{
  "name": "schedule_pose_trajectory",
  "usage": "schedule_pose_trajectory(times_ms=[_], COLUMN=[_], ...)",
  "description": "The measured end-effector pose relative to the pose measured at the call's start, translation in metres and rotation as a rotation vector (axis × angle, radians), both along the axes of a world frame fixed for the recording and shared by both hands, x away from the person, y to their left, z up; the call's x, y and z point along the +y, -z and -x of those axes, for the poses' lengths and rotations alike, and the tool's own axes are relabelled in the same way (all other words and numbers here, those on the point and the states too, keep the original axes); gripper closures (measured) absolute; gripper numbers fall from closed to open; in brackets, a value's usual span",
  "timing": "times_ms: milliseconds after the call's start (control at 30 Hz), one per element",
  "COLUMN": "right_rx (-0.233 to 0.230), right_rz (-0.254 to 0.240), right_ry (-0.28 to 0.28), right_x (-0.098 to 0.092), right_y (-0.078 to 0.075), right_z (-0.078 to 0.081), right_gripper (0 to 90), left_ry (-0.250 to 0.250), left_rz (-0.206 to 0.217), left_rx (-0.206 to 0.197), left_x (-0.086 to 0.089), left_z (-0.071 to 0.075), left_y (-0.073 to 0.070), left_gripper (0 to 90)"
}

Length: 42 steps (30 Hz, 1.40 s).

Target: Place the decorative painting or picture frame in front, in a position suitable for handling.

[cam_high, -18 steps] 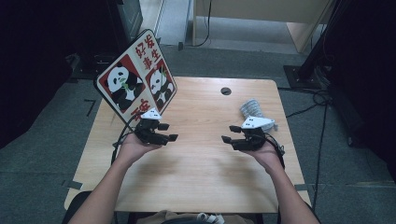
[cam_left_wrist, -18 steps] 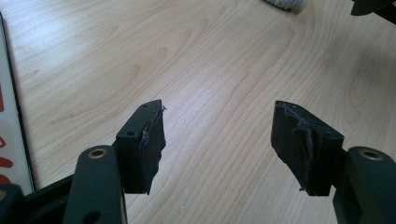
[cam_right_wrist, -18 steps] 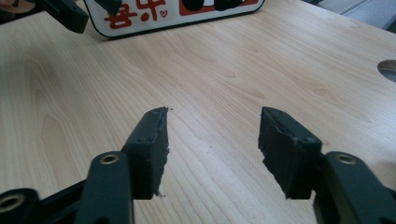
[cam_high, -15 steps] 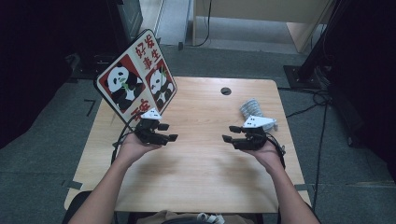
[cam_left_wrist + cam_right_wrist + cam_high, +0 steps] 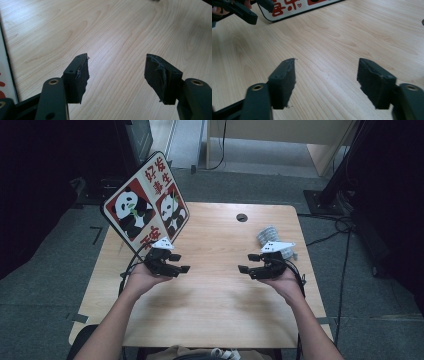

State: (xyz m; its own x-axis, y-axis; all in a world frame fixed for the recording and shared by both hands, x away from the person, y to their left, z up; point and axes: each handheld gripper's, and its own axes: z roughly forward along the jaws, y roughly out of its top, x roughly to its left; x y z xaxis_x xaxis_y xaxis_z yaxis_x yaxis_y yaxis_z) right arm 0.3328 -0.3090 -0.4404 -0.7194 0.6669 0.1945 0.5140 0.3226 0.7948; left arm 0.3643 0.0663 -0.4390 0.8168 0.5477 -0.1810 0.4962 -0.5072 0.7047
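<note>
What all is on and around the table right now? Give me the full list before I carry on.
panda sign: one, white with red edge, black-and-white pandas and red characters, standing tilted at the table's far left corner, just beyond the left gripper.
crumpled packet: one, silvery grey, on the table behind the right gripper; what it is I cannot tell.
cable hole: one, dark, round, near the table's far edge.
table: one, light wood, on grey floor.
left gripper: one, black, jaws open, nothing between them, over the table's left half.
right gripper: one, black, jaws open, nothing between them, over the right half.
forearms: two, bare, entering from the bottom edge.
</note>
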Motion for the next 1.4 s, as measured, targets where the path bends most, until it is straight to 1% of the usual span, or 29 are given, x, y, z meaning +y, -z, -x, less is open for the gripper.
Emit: schedule_pose_trajectory(times_ms=[33,67,100,133,167,200,233,333,400,433,500,533,700,833,900,967,1100,1200,1400], right_rx=[0.003,0.003,-0.005,-0.005,-0.005,-0.014,-0.019,-0.012,-0.008,0.005,0.011,0.027,0.021,0.01,0.016,0.023,0.024,0.01,0.013], right_rz=[-0.013,-0.013,0.008,0.008,0.023,0.042,0.052,0.062,0.076,0.075,0.072,0.074,0.085,0.103,0.125,0.134,0.13,0.123,0.135], right_ry=[-0.003,-0.003,0.017,0.017,0.024,0.02,-0.005,-0.013,-0.016,-0.022,-0.025,-0.024,-0.033,-0.025,-0.014,-0.013,-0.003,0.004,0.023], right_x=[0.0,0.0,0.002,0.002,0.003,0.004,0.005,0.006,0.007,0.006,0.006,0.006,0.007,0.007,0.007,0.006,0.003,0.001,-0.002], right_y=[0.001,0.001,0.002,0.002,0.003,0.002,0.002,0.003,0.004,0.005,0.006,0.006,0.008,0.008,0.009,0.01,0.009,0.006,0.006], right_z=[-0.002,-0.002,-0.002,-0.002,-0.002,-0.002,-0.001,0.0,0.0,-0.002,-0.002,-0.002,-0.003,-0.003,-0.003,-0.004,-0.004,-0.006,-0.011], right_gripper=[20.6,20.6,18.7,18.7,18.6,18.4,20.4,21.4,22.7,23.7,24.2,24.7,25.9,26.8,27.7,28.8,29.1,29.3,30.2], left_ry=[0.002,0.003,-0.002,-0.004,-0.002,0.0,-0.003,-0.003,-0.005,-0.006,-0.007,-0.004,-0.008,-0.019,-0.023,-0.031,-0.038,-0.047,-0.064], left_rz=[-0.001,0.0,0.005,0.005,0.004,0.008,0.004,-0.001,0.004,0.008,0.01,0.011,0.019,0.023,0.028,0.036,0.041,0.042,0.047], left_rx=[0.0,0.001,0.001,0.002,0.002,0.0,-0.002,-0.008,-0.011,-0.012,-0.014,-0.013,-0.015,-0.011,-0.014,-0.016,-0.013,-0.01,-0.009], left_x=[0.001,0.001,0.001,0.002,0.003,0.004,0.005,0.008,0.011,0.012,0.014,0.016,0.025,0.033,0.037,0.042,0.049,0.054,0.063], left_z=[0.0,0.0,0.0,0.0,0.0,0.0,0.001,0.002,0.003,0.003,0.004,0.004,0.006,0.006,0.007,0.007,0.009,0.01,0.017], left_y=[-0.001,-0.001,-0.002,-0.002,-0.003,-0.004,-0.005,-0.007,-0.009,-0.01,-0.012,-0.013,-0.017,-0.019,-0.021,-0.022,-0.023,-0.024,-0.026], left_gripper=[35.6,35.6,35.2,35.2,35.0,34.8,34.5,34.1,34.0,33.9,33.9,33.9,34.0,34.0,34.0,34.0,33.9,34.0,34.3])
